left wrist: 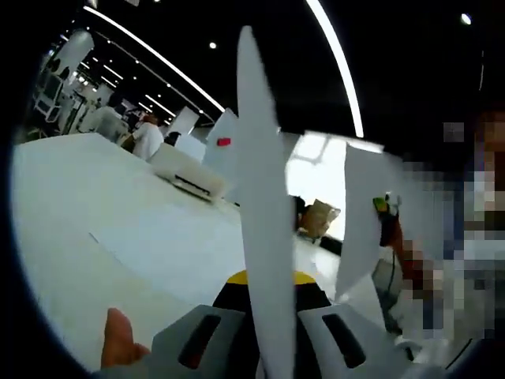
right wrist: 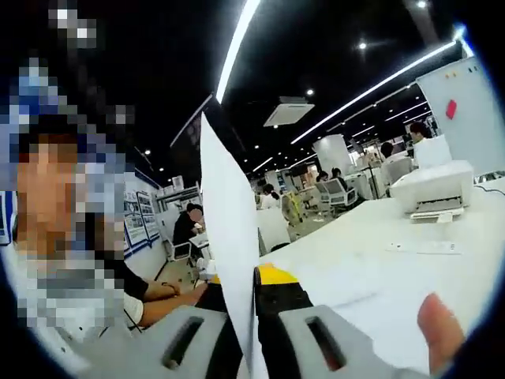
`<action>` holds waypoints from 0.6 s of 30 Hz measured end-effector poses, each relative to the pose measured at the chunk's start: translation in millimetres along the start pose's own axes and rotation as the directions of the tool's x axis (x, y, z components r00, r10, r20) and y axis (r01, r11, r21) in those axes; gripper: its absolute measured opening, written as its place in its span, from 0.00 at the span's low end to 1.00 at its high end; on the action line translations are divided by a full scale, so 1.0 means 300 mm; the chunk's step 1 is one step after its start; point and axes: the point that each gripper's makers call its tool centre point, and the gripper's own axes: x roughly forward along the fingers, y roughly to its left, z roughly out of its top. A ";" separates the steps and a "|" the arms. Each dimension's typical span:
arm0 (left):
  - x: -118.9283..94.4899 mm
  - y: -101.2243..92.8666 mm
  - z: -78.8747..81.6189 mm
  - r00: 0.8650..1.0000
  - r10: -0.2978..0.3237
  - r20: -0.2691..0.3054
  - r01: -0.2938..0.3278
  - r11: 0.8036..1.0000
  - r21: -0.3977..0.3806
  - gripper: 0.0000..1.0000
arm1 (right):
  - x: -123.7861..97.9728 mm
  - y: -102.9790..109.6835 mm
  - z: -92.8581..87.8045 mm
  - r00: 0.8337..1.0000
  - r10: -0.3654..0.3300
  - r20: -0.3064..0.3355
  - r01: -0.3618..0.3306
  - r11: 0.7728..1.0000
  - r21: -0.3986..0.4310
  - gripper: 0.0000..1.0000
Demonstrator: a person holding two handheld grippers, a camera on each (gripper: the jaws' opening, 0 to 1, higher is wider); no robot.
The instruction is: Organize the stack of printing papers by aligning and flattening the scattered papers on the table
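A stack of white printing paper [left wrist: 264, 229] stands on edge above the white table [left wrist: 102, 229], seen edge-on as a thin tall blade. My left gripper [left wrist: 272, 347] is shut on its lower edge, grey jaws pressed to either side. A further part of the paper [left wrist: 359, 229] bends away to the right. In the right gripper view the same paper stack [right wrist: 229, 253] rises from between the jaws of my right gripper [right wrist: 254, 347], which is shut on it. More flat paper [right wrist: 371, 296] lies on the table [right wrist: 442, 260] beside it.
A white printer [left wrist: 188, 174] [right wrist: 432, 189] sits further back on the table. A small slip [right wrist: 426, 247] lies near it. A thumb [left wrist: 118, 339] and a fingertip [right wrist: 442, 332] show beside the jaws. A whiteboard [right wrist: 465, 95], chairs and seated people are behind.
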 end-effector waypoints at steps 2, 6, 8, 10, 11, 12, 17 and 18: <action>-0.002 -0.008 -0.003 1.000 -0.008 -0.004 0.008 1.000 0.018 0.06 | 0.016 0.009 -0.012 1.000 0.000 -0.011 0.000 1.000 0.011 0.00; -0.004 -0.011 -0.004 1.000 -0.015 -0.005 0.015 1.000 0.023 0.06 | 0.040 0.048 -0.019 0.999 0.038 -0.031 -0.037 0.999 0.038 0.00; -0.005 -0.011 -0.001 1.000 -0.017 0.000 0.017 1.000 0.022 0.06 | 0.047 0.058 -0.009 0.999 0.041 -0.026 -0.040 0.998 0.057 0.00; -0.008 -0.006 0.006 1.000 -0.017 0.007 0.016 1.000 0.015 0.06 | 0.055 0.082 -0.005 0.998 0.060 -0.032 -0.058 0.997 0.059 0.00; -0.009 -0.007 0.008 1.000 -0.019 0.011 0.019 1.000 0.011 0.06 | 0.061 0.094 -0.003 0.997 0.062 -0.035 -0.059 0.996 0.067 0.00; -0.009 -0.007 0.008 1.000 -0.022 0.011 0.022 1.000 0.007 0.06 | 0.065 0.107 -0.005 0.997 0.069 -0.042 -0.066 0.996 0.065 0.00; -0.008 -0.015 0.009 1.000 -0.025 0.018 0.025 1.000 -0.002 0.06 | 0.102 0.223 0.023 0.988 0.151 -0.041 -0.148 0.987 0.069 0.00; -0.008 -0.016 0.009 1.000 -0.026 0.018 0.026 1.000 -0.001 0.06 | 0.105 0.232 0.027 0.986 0.163 -0.035 -0.160 0.984 0.074 0.00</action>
